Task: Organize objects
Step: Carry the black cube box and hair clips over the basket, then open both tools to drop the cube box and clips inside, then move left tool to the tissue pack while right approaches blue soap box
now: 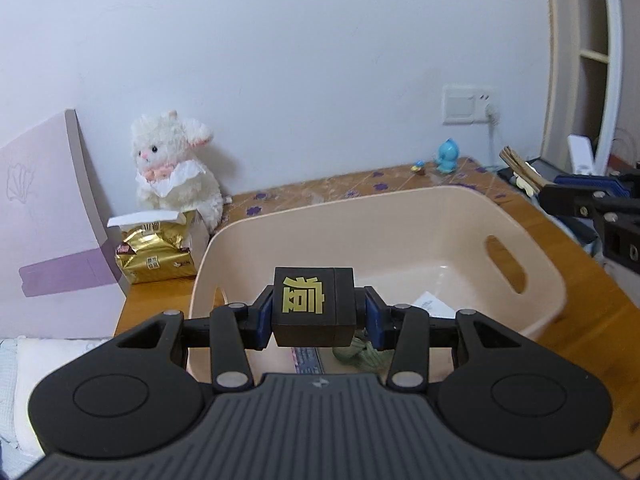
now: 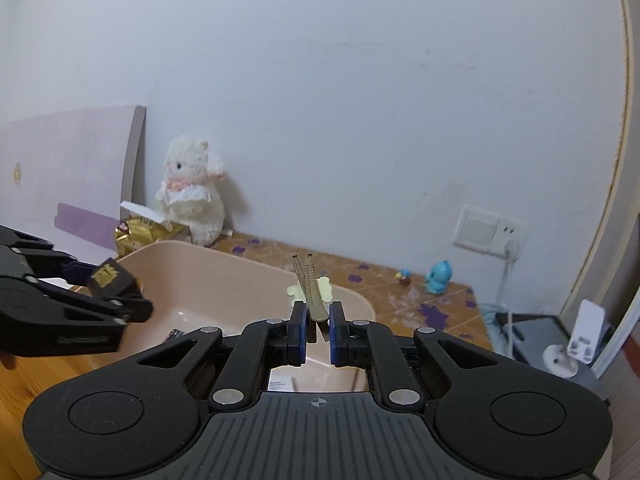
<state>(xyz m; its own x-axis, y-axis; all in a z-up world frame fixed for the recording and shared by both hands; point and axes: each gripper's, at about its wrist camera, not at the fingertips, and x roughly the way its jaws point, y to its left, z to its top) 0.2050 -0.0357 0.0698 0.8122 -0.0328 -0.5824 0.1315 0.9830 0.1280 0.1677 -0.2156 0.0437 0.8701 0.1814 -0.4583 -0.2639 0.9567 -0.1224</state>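
**Over the bin, both hands full**

Above the beige bin [image 1: 400, 216] on the wooden surface [image 1: 568, 240], my left hand-held gripper [image 1: 316, 312] is pinching a black cube [image 1: 312, 306] with a gold character on it. My right hand-held gripper [image 2: 318, 326] is clamped on a tan hair clip [image 2: 312, 292], sticking up over the bin's far rim. Plush bunny [image 1: 176, 168] sits at the surface's back left corner.

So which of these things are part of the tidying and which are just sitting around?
In the job:
black box in left gripper
hair clip in right gripper
beige bin

Lying about:
plush bunny
gold packet
blue figurine
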